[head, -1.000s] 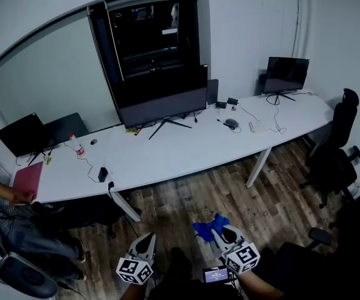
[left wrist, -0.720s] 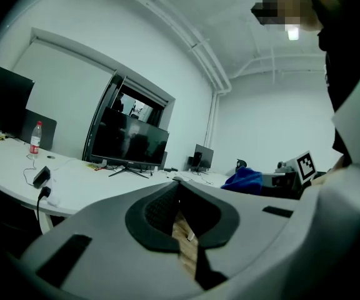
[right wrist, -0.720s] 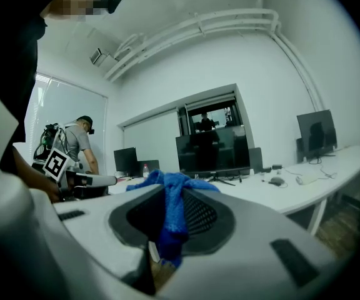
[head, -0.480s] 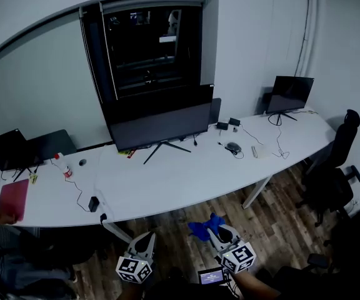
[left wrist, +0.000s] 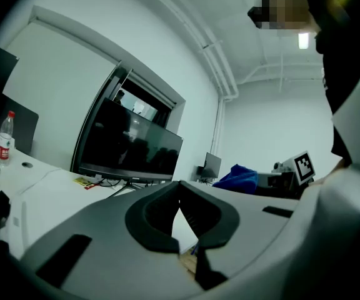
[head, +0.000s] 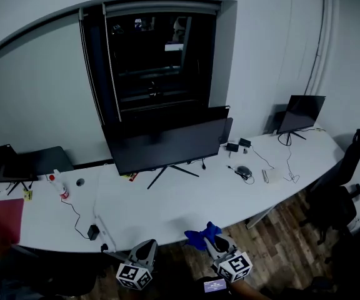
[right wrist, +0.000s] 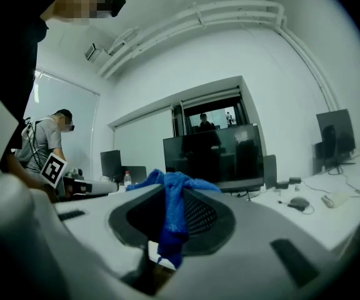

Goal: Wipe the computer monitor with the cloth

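Observation:
The large dark monitor (head: 162, 145) stands on its stand at the middle of the long white desk (head: 167, 202), well beyond both grippers. Low in the head view, my right gripper (head: 212, 239) is shut on a crumpled blue cloth (head: 202, 234), near the desk's front edge. In the right gripper view the cloth (right wrist: 171, 217) hangs pinched in my right gripper (right wrist: 167, 191), with the monitor (right wrist: 220, 155) far ahead. My left gripper (head: 144, 253) is beside it, shut and empty (left wrist: 180, 186); its view shows the monitor (left wrist: 130, 145) and cloth (left wrist: 237, 179).
A smaller monitor (head: 300, 113) stands at the desk's right end, with a mouse (head: 243, 170) and cables near it. A bottle (head: 58, 184), a red folder (head: 6, 220) and dark screens (head: 2, 162) are at the left. A black chair (head: 339, 192) stands at the right.
The view has come closer to the desk, so the large monitor looks bigger and nearer. Both grippers stay low, the right one still shut on the cloth. The person at the left has left view.

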{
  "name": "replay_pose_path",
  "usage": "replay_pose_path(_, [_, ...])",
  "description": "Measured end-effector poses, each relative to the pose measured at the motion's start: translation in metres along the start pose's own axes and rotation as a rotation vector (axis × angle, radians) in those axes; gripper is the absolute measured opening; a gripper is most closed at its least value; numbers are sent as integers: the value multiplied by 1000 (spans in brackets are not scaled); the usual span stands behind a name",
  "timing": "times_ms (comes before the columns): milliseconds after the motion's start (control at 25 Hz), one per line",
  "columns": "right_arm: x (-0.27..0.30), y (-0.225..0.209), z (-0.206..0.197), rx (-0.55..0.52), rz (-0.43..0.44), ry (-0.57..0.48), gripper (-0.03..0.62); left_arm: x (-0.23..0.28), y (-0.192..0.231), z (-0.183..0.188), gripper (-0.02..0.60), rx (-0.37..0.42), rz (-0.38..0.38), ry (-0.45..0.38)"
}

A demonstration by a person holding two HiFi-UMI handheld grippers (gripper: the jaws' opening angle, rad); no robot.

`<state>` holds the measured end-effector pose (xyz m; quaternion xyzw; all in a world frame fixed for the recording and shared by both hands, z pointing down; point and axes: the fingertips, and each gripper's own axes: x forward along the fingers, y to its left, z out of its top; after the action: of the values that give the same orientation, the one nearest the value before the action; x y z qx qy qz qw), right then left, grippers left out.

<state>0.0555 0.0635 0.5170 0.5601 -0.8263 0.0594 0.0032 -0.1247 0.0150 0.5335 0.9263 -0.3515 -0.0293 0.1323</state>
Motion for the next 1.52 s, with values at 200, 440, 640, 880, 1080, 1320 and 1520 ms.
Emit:
replay_pose_path(200, [46,-34,-5,11,5,-6,71,42,34,-1,-6,1,32,17])
replay_pose_path(440, [122,-81,11,24,134,-9,71,104,70,21,-6,-20,103,1])
replay_pose_path(640, [183,-116,46,-34,266,-66,71,149,96,47,-6,-17,201,-28])
replay_pose_path(880, [237,-115,115,-186,499,-153,71,177,117,76,-6,-13,336,-89])
replay_pose_path(1080, [279,-97,173,-251,653,-251,71,177,126,95,-6,13,408,-106])
replay_pose_path(1320, [317,-64,264,-369,728,-426,71,167,141,124,-6,60,459,-125])
replay_pose_path(1520, [349,-26,328,-434,753,-510,71,166,164,139,-6,61,459,-128])
